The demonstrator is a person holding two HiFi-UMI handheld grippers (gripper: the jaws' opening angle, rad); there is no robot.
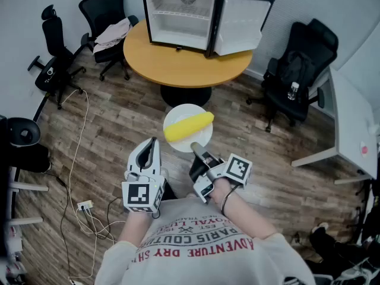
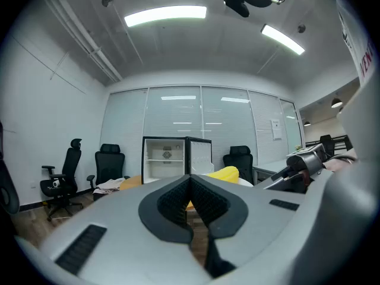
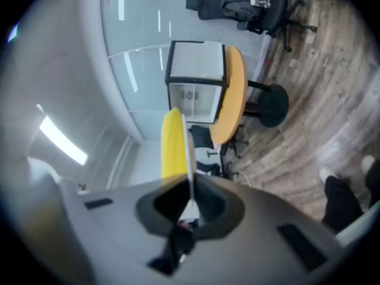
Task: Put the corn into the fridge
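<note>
A yellow corn cob (image 1: 188,126) lies on a white plate (image 1: 178,113) held in the air over the wooden floor. My right gripper (image 1: 196,149) is shut on the plate's near rim; in the right gripper view the plate (image 3: 189,153) shows edge-on between the jaws with the corn (image 3: 173,142) beside it. My left gripper (image 1: 149,151) hangs to the plate's left, shut and holding nothing; in the left gripper view its jaws (image 2: 190,190) meet, with the corn (image 2: 222,173) beyond. The small fridge (image 1: 202,16) stands on the round table with its door (image 1: 239,25) swung open.
The round orange table (image 1: 178,64) stands ahead on a black pedestal. Black office chairs (image 1: 110,16) stand at the left and one (image 1: 297,76) at the right. A white desk (image 1: 350,123) is at far right. Cables (image 1: 83,206) lie on the floor to the left.
</note>
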